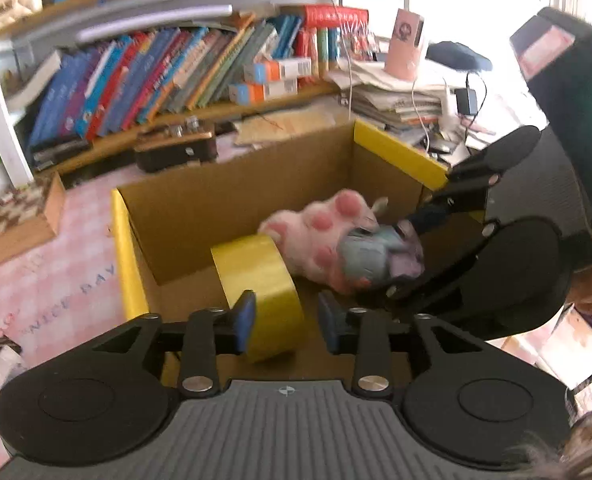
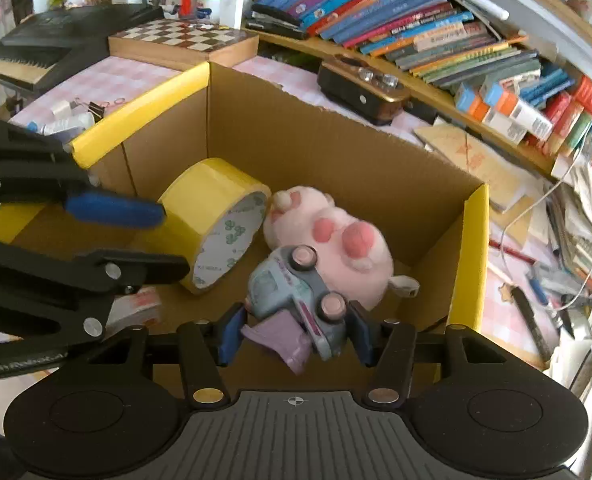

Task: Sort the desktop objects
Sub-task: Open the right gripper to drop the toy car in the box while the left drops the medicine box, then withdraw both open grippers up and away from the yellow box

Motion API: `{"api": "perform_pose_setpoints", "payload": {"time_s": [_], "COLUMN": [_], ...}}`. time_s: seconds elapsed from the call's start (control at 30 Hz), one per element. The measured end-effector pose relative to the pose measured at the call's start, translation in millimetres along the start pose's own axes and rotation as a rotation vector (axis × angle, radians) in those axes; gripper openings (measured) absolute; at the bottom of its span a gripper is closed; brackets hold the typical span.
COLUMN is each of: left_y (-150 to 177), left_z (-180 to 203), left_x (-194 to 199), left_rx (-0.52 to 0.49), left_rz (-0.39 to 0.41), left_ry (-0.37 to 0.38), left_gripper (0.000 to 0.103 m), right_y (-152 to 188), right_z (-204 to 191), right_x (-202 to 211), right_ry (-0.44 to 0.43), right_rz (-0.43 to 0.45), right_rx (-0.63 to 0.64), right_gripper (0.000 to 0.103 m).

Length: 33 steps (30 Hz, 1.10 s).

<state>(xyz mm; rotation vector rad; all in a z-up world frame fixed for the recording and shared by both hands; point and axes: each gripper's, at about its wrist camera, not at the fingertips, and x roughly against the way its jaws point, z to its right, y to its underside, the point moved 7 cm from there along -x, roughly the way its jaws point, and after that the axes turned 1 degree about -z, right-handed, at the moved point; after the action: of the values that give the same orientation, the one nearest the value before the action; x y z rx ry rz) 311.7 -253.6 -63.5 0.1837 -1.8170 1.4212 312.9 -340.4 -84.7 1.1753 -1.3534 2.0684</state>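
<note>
A cardboard box [image 2: 336, 148] with yellow taped rims holds a yellow tape roll [image 2: 212, 208], a pink plush toy [image 2: 336, 236] and a grey-blue toy car [image 2: 292, 284]. My right gripper [image 2: 294, 334] is shut on the toy car, low inside the box beside the plush. My left gripper [image 1: 286, 326] is open inside the box; the tape roll [image 1: 264, 280] lies between its fingers, touching only the left one. The plush [image 1: 320, 232] and the car [image 1: 368, 256] also show in the left wrist view, where the right gripper [image 1: 408, 248] reaches in from the right.
Bookshelves with leaning books [image 2: 416, 28] run behind the box. A chessboard box [image 2: 184, 40], a keyboard [image 2: 36, 48], a dark brown device [image 2: 360, 84], paper stacks [image 1: 396, 92] and small clips [image 2: 92, 108] lie on the pink checked tablecloth [image 1: 36, 280] around the box.
</note>
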Motion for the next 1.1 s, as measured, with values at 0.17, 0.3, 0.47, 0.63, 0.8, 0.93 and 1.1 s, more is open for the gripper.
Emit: {"api": "perform_pose_setpoints", "payload": {"time_s": [0.17,0.3,0.47,0.63,0.8,0.93,1.1], "left_y": [-5.3,-6.7,-5.7,1.4,14.3,29.8,51.9], "left_z": [-8.5,-11.4,-14.4,-20.4,-28.9,-33.9,-39.2], "left_x": [19.6,42.4,73.4,97.3,113.6,122.8,126.8], "left_rx": [0.061,0.087,0.12,0.157,0.203,0.221,0.242], "left_rz": [0.061,0.109,0.167,0.196,0.207,0.206,0.164], "left_ry": [-0.029,-0.048,-0.069,-0.094,-0.113,-0.124,-0.112], "left_gripper": [0.071,0.079,0.088,0.091,0.097,0.099,0.099], "right_y": [-1.3,-3.3,-3.3,3.8,15.3,27.5,44.8], "right_z": [3.5,2.6,1.3,0.4,-3.2,-10.2,-28.0], "right_x": [16.6,37.4,67.9,89.4,104.0,109.3,106.0], "right_ry": [0.005,0.02,0.039,0.035,0.057,0.082,0.111], "right_rz": [0.059,0.126,0.222,0.279,0.317,0.32,0.28], "right_rx": [-0.061,-0.101,-0.191,-0.303,-0.403,-0.478,-0.53], "right_gripper": [0.063,0.064,0.072,0.074,0.074,0.075,0.075]}}
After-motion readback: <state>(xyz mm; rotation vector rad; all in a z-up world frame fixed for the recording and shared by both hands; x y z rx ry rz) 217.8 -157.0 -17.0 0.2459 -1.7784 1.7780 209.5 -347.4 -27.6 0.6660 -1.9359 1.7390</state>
